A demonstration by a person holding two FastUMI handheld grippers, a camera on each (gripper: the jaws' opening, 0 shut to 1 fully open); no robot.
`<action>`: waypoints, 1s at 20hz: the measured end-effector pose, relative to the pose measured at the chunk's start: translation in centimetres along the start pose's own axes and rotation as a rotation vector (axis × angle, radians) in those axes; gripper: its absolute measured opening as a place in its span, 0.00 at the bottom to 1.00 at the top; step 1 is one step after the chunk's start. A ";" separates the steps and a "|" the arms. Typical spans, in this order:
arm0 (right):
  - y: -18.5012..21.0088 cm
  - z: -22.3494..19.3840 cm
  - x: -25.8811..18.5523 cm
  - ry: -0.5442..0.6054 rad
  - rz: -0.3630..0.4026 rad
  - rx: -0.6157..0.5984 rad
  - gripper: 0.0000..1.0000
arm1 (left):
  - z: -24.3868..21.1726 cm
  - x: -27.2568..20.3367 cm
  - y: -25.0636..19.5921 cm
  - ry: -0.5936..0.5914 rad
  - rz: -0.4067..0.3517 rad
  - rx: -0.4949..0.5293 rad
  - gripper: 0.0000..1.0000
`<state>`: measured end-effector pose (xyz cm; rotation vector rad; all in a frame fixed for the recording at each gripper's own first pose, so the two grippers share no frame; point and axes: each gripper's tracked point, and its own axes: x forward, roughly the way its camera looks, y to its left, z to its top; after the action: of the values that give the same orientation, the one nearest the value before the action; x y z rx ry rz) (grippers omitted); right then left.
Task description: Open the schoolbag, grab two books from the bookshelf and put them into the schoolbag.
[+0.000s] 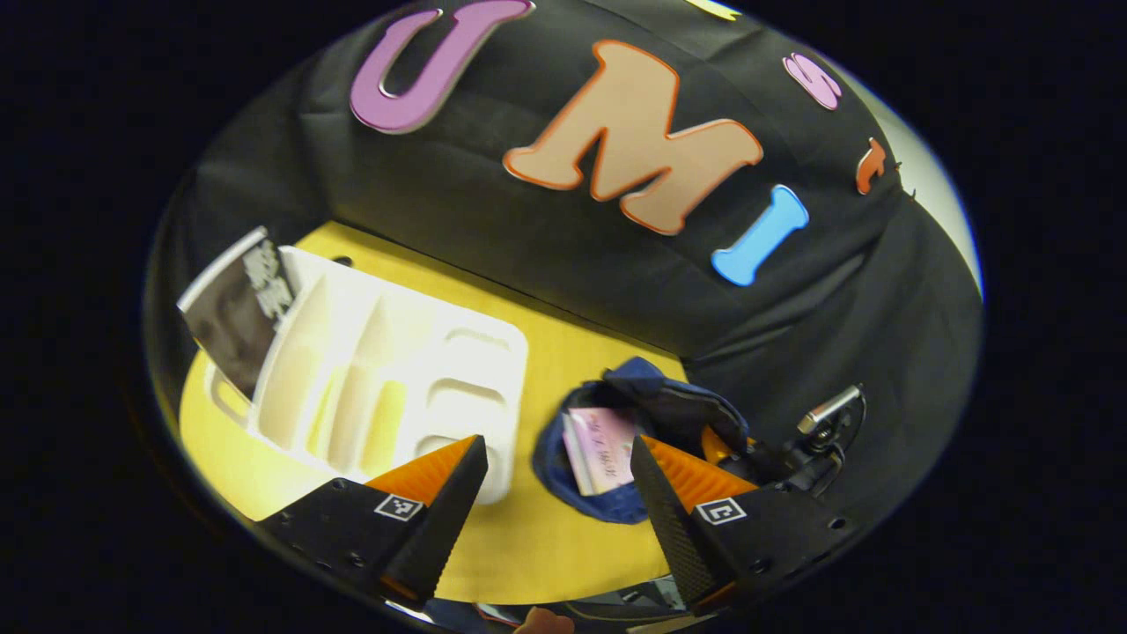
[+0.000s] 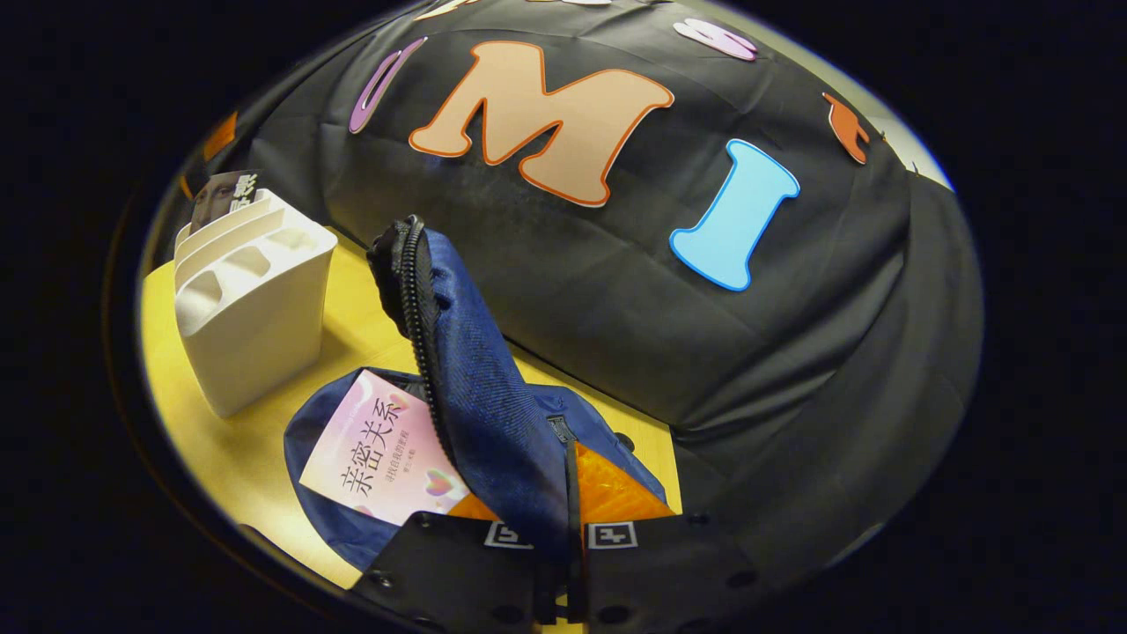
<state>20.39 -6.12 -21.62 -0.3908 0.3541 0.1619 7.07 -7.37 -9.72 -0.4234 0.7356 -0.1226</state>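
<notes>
Right gripper view: right claw (image 2: pixel 563 528) pinches the blue schoolbag (image 2: pixel 493 387) flap at lower centre, pink book (image 2: pixel 379 453) half inside; left claw (image 1: pixel 555 493) spread, empty; second book (image 1: pixel 233 313) still in the bookshelf (image 1: pixel 387 370), upper left; flap may slip and close the opening.

Pink book (image 2: pixel 383 453) half inside schoolbag (image 2: pixel 493 387)

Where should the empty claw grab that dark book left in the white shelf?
Grip the dark book by its top edge, coming from above: it leans in the end slot of the bookshelf, jutting past the rim. The left gripper has open jaws.
</notes>
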 end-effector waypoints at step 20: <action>0.5 0.0 -0.3 0.051 -0.076 -0.014 0.06 | 8.3 -0.3 29.1 0.247 0.389 0.177 0.96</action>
<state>19.98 -5.70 -21.65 -0.4221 0.3881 0.0799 11.31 21.90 -16.17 -0.0909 1.0281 0.1281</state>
